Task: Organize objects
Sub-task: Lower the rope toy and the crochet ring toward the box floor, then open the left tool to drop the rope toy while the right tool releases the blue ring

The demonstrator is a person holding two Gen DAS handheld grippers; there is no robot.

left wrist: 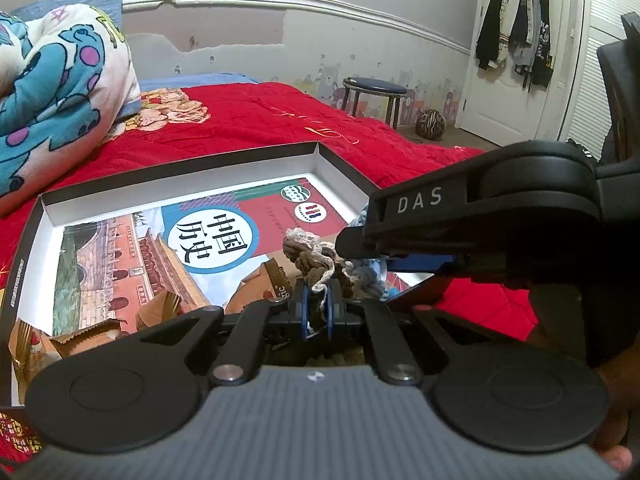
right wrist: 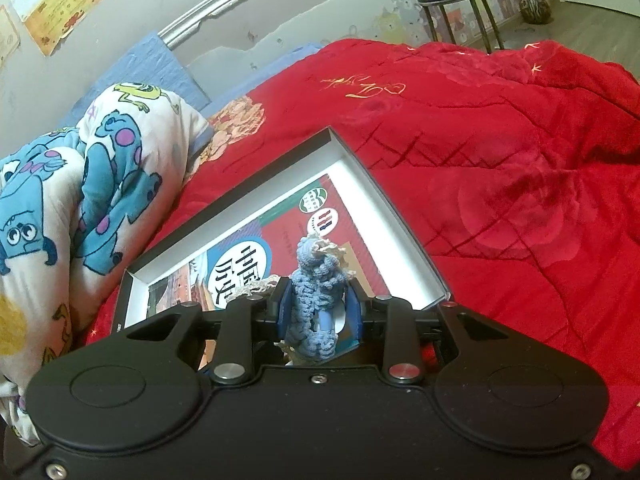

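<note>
- Clearly, the left claw (left wrist: 316, 308) is clamped on the brown-and-cream end of a crocheted yarn piece (left wrist: 316, 258).
- Meanwhile the right claw (right wrist: 320, 312) pinches the blue end of the same yarn piece (right wrist: 318, 280).
- Both ends hang just above an open shallow box (left wrist: 180, 172) lying on the red bedspread (right wrist: 500, 160).
- Inside the box lies a history book (left wrist: 160, 248) with some brown paper packets (left wrist: 160, 308) on it.
- Beside the box sits a cartoon-print quilt (right wrist: 92, 184).

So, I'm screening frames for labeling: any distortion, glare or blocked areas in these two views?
Left wrist view: fisheye bends the wall molding; the right gripper darkens the right side. Right wrist view: strong curvature; no harsh glare on the red bedspread; housing fills the bottom.
</note>
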